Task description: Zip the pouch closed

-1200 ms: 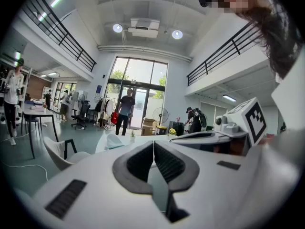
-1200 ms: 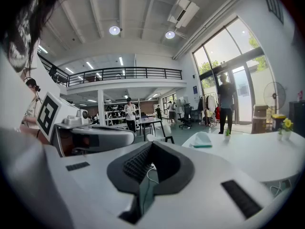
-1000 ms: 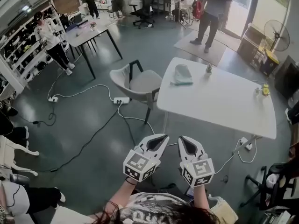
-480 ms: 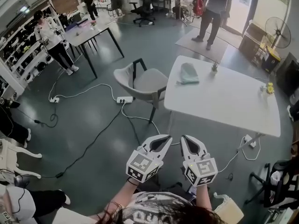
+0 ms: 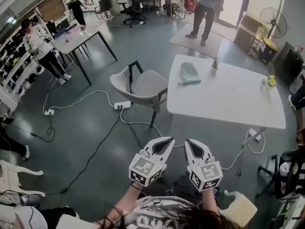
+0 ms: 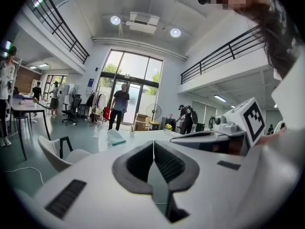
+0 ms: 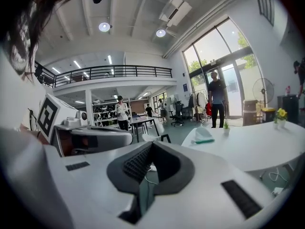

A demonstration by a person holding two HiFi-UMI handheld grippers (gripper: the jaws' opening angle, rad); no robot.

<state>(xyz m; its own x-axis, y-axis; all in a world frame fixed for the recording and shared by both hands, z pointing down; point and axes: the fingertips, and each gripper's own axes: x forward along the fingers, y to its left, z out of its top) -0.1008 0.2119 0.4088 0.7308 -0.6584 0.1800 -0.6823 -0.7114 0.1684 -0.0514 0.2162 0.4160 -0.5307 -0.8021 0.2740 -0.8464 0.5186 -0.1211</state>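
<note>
The pouch (image 5: 189, 73) is pale green and lies on the far left part of the white table (image 5: 228, 99). It also shows small in the left gripper view (image 6: 114, 137) and the right gripper view (image 7: 204, 135). Both grippers hang side by side close to my body, well short of the table and pointing toward it. My left gripper (image 5: 167, 140) (image 6: 153, 142) is shut with nothing in it. My right gripper (image 5: 189, 142) (image 7: 151, 144) is shut too, and holds nothing.
A grey chair (image 5: 143, 85) stands at the table's left end. A power strip (image 5: 123, 105) and cables lie on the floor before it. A small plant (image 5: 215, 63) and yellow flowers (image 5: 271, 81) stand on the table. A person (image 5: 206, 8) stands beyond it.
The view has drifted forward and to the right, so the table and chair sit slightly nearer. Both grippers keep their place side by side, still shut.
</note>
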